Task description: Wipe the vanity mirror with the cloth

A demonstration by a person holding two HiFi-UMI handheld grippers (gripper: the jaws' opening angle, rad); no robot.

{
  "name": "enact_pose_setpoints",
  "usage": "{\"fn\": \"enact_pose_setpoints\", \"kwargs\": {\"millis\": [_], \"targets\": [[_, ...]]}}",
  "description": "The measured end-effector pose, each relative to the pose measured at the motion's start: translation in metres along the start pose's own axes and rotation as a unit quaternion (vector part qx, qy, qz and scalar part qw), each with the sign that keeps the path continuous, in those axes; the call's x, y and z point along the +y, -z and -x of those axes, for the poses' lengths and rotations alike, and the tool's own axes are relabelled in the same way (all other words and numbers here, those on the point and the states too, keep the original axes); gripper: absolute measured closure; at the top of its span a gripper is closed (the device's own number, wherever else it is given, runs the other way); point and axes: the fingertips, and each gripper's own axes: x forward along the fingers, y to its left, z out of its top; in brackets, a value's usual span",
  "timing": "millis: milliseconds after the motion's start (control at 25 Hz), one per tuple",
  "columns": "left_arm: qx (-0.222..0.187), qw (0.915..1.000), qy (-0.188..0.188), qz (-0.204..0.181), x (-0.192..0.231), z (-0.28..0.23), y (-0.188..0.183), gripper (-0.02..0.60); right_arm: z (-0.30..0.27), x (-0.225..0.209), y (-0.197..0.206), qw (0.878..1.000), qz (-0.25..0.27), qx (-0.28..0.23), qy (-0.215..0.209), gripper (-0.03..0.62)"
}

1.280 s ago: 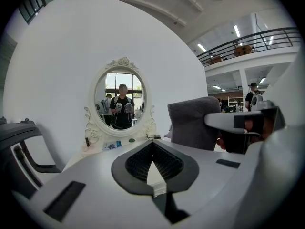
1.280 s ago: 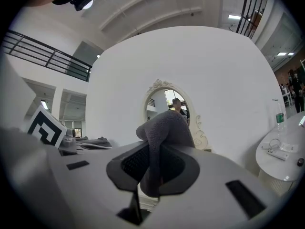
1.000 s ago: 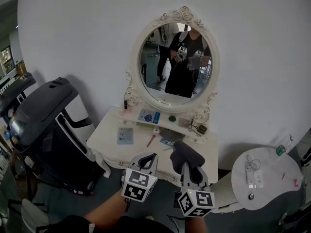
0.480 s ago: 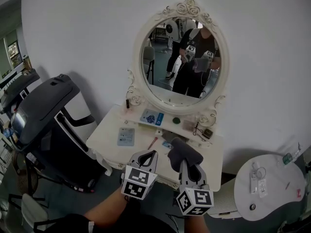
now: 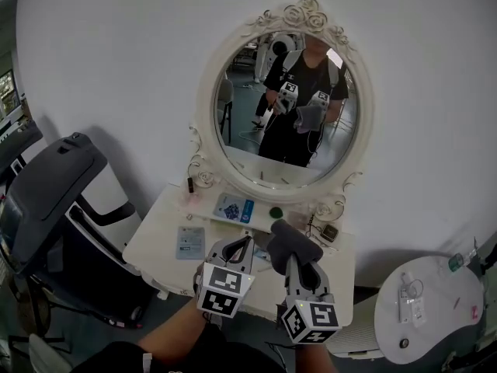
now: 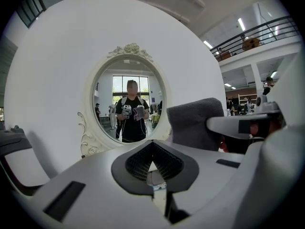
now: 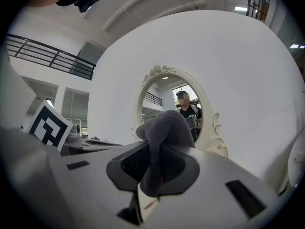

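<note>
Approach step: the right tongs [image 5: 300, 261] pinch the cloth [image 5: 293, 242]; the left tongs [image 5: 238, 247] are pressed together, empty. The mirror [image 5: 289, 123] sits at twelve o'clock, well apart, so the cloth needs raising onto it.

Head cam: above-behind left gripper [image 5: 237, 245], right gripper [image 5: 304, 269]. Gripper cams: face vanity mirror [image 5: 287, 107] ahead, probably near. Mirror shared.
</note>
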Motion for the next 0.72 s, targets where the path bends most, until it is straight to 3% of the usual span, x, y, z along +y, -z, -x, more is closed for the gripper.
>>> {"fn": "enact_pose_setpoints", "kwargs": {"millis": [200, 400, 720], "targets": [[-0.004, 0.9998, 0.013, 0.012, 0.042, -0.037, -0.015, 0.581, -0.058, 0.006, -0.015, 1.0, 0.021, -0.003, -0.001, 0.549], [-0.014, 0.9995, 0.023, 0.014, 0.081, -0.069, -0.033, 0.581, -0.108, -0.003, -0.036, 0.999, 0.029, -0.023, 0.025, 0.549], [-0.038, 0.9974, 0.045, 0.041, 0.137, -0.102, -0.066, 0.581, -0.189, -0.004, -0.076, 0.997, 0.066, -0.026, 0.001, 0.549]]}}
